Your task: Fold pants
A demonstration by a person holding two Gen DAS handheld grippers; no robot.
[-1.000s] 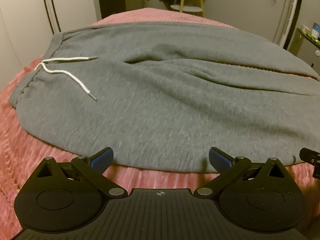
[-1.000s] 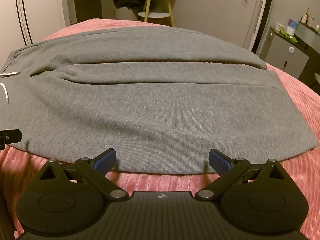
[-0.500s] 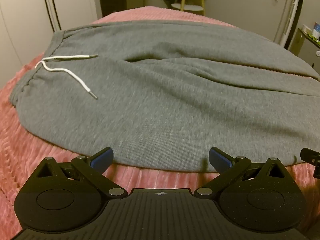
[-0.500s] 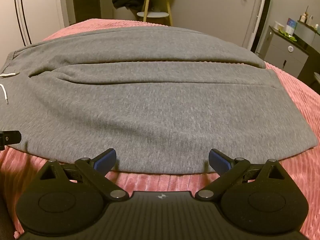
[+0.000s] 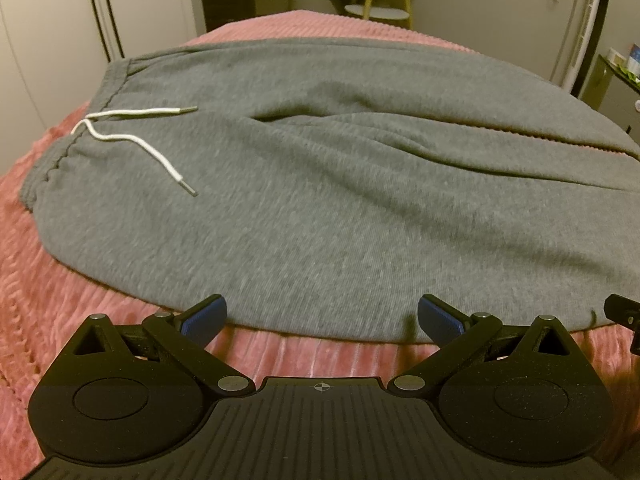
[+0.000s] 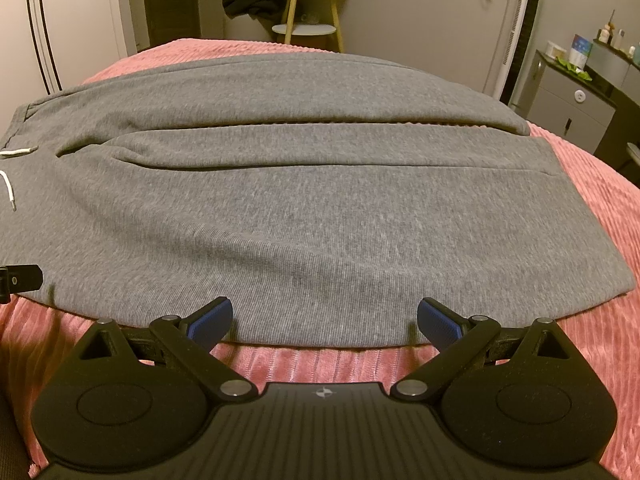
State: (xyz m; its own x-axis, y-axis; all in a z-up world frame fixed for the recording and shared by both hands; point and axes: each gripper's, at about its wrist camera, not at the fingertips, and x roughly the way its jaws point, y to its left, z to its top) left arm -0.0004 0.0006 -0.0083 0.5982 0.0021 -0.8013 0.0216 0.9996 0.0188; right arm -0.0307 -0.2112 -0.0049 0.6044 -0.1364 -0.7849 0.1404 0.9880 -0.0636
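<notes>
Since both views barely shifted from a second ago, left gripper (image 5: pixel 320 316) and right gripper (image 6: pixel 324 318) hang wide, empty, at the near edge of pants (image 5: pixel 340 208) flat on bed (image 5: pixel 48 300); fold unstarted.

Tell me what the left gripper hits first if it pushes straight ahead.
Most likely the near edge of the gray pants: the left gripper is open just short of that hem, over the pink blanket. Its height above the bed is unclear.
</notes>
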